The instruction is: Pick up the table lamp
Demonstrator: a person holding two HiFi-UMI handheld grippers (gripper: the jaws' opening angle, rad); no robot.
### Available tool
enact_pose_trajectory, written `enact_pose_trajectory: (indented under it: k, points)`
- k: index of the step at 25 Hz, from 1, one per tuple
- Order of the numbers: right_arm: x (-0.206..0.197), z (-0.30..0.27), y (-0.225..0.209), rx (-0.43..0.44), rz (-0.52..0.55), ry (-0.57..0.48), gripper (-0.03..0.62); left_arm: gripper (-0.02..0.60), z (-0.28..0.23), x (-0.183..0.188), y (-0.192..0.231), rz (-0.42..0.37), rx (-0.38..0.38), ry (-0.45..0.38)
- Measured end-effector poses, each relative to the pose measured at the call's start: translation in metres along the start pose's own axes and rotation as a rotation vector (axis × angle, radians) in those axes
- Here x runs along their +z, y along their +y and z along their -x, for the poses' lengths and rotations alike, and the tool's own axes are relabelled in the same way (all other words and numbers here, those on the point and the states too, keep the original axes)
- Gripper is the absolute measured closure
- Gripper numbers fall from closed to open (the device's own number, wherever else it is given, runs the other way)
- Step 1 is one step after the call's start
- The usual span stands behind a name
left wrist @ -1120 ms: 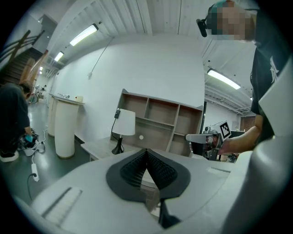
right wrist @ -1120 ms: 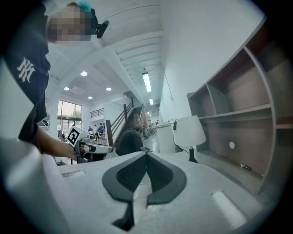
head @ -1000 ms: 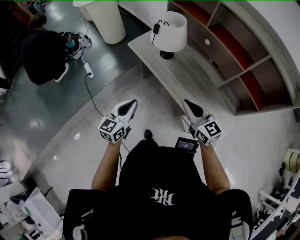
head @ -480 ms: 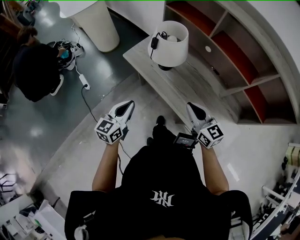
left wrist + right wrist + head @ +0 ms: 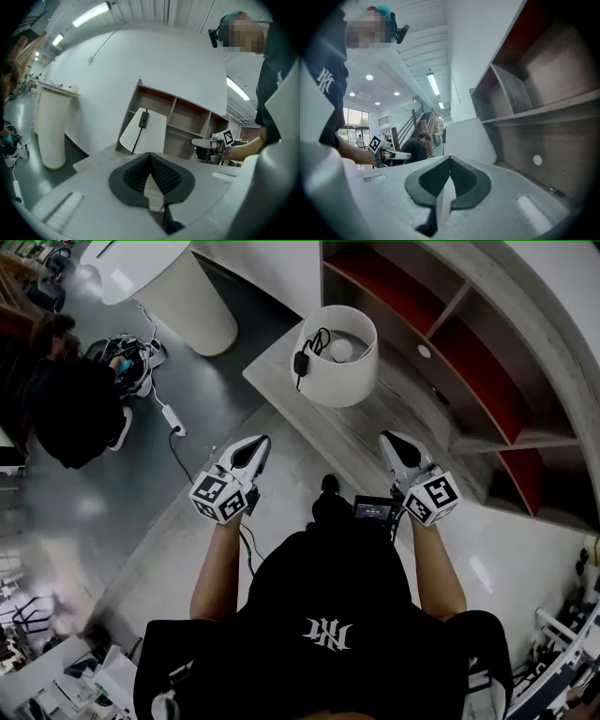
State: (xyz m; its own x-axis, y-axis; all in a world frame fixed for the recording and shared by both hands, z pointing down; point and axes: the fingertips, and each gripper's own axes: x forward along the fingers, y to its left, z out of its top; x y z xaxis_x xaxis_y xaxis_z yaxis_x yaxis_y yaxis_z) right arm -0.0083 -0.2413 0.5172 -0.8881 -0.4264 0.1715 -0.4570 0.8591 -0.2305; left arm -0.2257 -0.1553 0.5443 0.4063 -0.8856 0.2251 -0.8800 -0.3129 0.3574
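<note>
**Left:** left gripper [image 5: 253, 450], jaws pressed together on nothing. **Centre:** table lamp [image 5: 336, 354], upright at the left end of the desk [image 5: 375, 418], ahead of and between the two tools. **Right:** right gripper [image 5: 396, 442], likewise closed and empty.

The step in hand is judged to be the approach. Both pairs should part before flanking the shade and should stay clear of the draped cord [image 5: 311, 341]. The head view looks down into the shade's open top. The gripper views show only its outer flank.
</note>
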Motion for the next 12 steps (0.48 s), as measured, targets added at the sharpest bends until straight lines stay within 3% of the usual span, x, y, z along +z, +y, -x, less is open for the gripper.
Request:
enact_pose_trajectory:
  k: [12]
  points:
    - [0.018, -0.024, -0.053, 0.043, -0.095, -0.029, 0.592, 0.580, -0.054, 0.021, 0.030, -0.007, -0.011, 0.061]
